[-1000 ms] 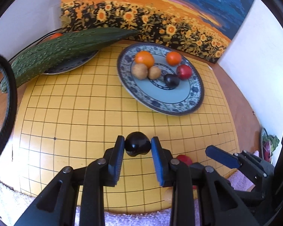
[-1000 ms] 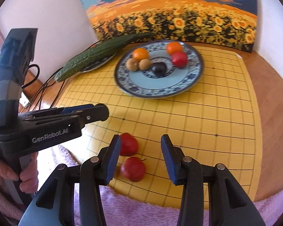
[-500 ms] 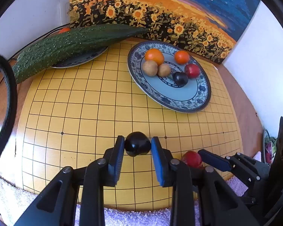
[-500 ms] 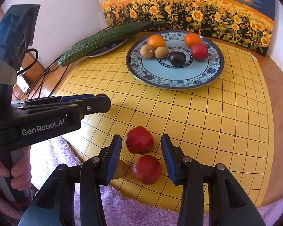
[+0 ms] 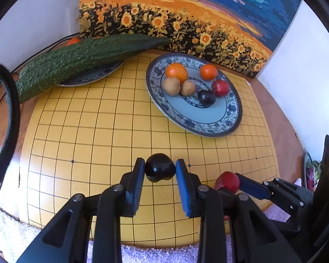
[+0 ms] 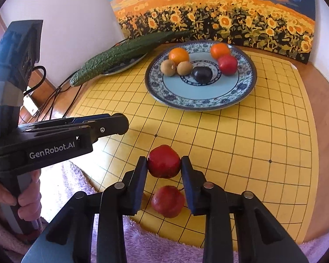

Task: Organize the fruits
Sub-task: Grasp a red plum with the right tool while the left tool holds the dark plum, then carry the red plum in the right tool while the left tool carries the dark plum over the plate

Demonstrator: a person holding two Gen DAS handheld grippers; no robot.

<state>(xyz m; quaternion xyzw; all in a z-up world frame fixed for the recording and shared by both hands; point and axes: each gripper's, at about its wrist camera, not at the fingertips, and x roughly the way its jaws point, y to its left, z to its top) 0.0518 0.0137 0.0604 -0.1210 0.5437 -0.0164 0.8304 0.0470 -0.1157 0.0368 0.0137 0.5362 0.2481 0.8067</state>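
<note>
Two claws are clamped on fruit above the near edge of the yellow grid board [image 6: 241, 144] on the bench: the left claw [image 5: 160, 171] grips a dark plum [image 5: 159, 170], the right claw [image 6: 164, 164] pinches a red fruit [image 6: 163, 164] between its pads. A second red fruit [image 6: 168, 201] lies on the board just below it. Toward the far edge, a blue-patterned plate [image 6: 199, 100] holds two oranges, two brown fruits, a dark plum and a red fruit. A long green gourd [image 5: 81, 59] rests across another plate at the far left corner
</note>
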